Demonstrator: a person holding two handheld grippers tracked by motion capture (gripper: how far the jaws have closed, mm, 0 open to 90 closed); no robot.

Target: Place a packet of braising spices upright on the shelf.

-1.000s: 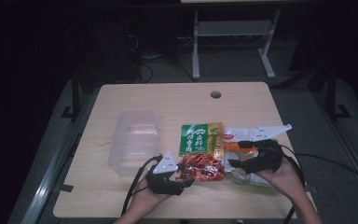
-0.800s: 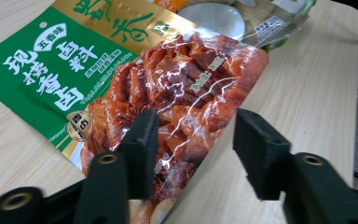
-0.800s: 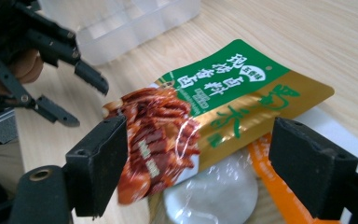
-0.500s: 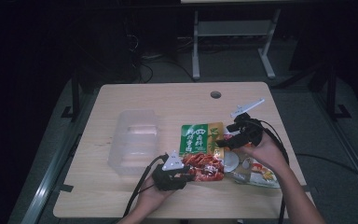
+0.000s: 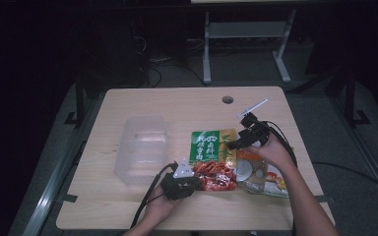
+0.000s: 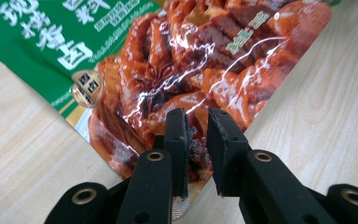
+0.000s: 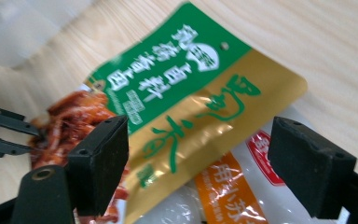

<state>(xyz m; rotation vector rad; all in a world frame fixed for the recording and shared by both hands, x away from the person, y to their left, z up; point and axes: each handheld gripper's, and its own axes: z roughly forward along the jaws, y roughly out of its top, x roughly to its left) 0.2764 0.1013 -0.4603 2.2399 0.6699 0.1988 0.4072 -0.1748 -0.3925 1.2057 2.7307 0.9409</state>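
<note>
Black rubber-faced pads on the left gripper (image 6: pixel 197 140) have just been closing and now stand narrow, with the near corner of the red-and-green seasoning pouch (image 6: pixel 186 70) between them; in the left gripper view a slim gap remains beside the right-hand pad, so a firm pinch is judged not yet made (contact on the left-hand pad cannot be told). From these fingers the pouch extends straight ahead and away, its long axis running from the gripped red end toward the green printed end, flat on the wooden table (image 5: pixel 177 103). The left hand is therefore the nearer one to this pouch. The right gripper (image 7: pixel 214 163) is held above the table with its jaws wide apart and nothing between them; below it lie the green-and-gold sachet (image 7: pixel 200 102) and, partly beneath that, a white-and-orange packet (image 7: pixel 223 191). The films are glossy, thin and crinkled, with bright glare lines, and are judged to be slippery and apt to fold at the sealed edge. To the left of the pouches, apart from them, a clear plastic container (image 5: pixel 142 147) stands open-topped, its walls translucent and rounded at the corners.
</note>
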